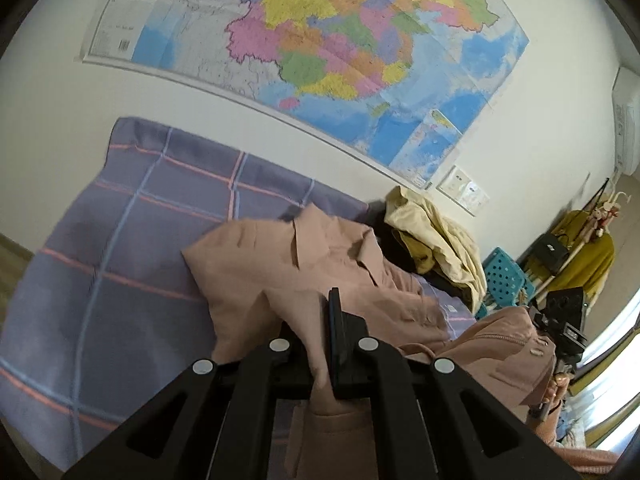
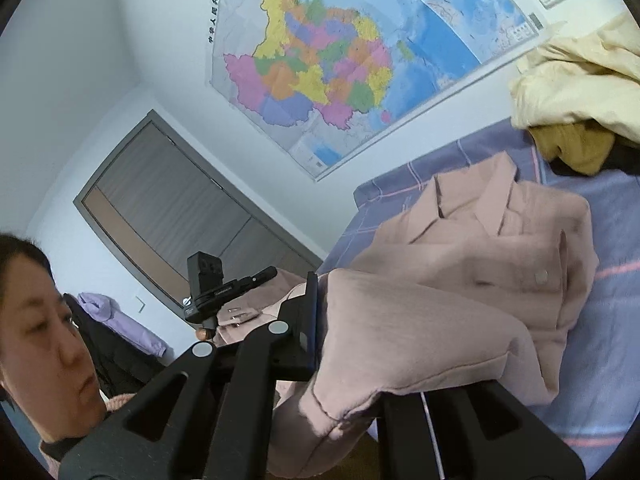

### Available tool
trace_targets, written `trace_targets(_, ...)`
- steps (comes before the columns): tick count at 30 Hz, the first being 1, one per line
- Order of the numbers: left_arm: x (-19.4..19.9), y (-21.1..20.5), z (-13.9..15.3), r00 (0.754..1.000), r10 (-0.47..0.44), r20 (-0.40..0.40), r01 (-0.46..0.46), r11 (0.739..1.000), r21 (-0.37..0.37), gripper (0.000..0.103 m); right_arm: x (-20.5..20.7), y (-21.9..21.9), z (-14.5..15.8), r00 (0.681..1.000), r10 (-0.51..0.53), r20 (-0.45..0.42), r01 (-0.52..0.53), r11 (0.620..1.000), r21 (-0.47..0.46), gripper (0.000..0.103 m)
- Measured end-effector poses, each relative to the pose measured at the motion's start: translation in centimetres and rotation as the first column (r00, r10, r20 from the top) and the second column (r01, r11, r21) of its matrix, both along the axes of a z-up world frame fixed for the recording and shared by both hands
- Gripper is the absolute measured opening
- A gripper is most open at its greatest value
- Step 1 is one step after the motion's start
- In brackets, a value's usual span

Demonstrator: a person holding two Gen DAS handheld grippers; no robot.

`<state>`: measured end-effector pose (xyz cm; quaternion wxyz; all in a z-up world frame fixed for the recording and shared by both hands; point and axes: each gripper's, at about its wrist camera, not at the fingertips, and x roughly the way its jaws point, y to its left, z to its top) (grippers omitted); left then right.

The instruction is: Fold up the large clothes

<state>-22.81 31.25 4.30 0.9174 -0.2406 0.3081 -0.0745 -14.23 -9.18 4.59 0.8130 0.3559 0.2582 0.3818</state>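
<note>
- While both tools are clamped on it, the pink coat (image 1: 288, 268) lies partly on the bed (image 1: 120, 240), its collar end resting on the purple checked cover near the wall and its near edge lifted off the bed.
- Left tool (image 1: 326, 344): jaws closed tight, with a fold of pink cloth pinched between them and more cloth hanging below.
- Right tool (image 2: 320, 320): jaws closed on another part of the same coat; the cloth drapes over its right finger and hides it.
- Beyond the collar, a cream garment (image 2: 576, 80) is heaped over a mustard one (image 2: 572, 152) at the far end of the bed.
- A large coloured map (image 1: 320, 40) hangs on the wall above the bed.
- The person's sleeve (image 1: 504, 348) is pink as well.
</note>
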Motion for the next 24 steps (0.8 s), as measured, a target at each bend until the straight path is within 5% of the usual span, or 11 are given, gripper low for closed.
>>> trace_targets(24, 7.4, -1.6, 1.5, 0.997, 0.047, -0.055, -0.035, 0.977, 0.209, 0.005, 6.9, -1.9, -0.4, 0.997, -0.04, -0.062, 0.041, 0.999, 0.014, 0.006)
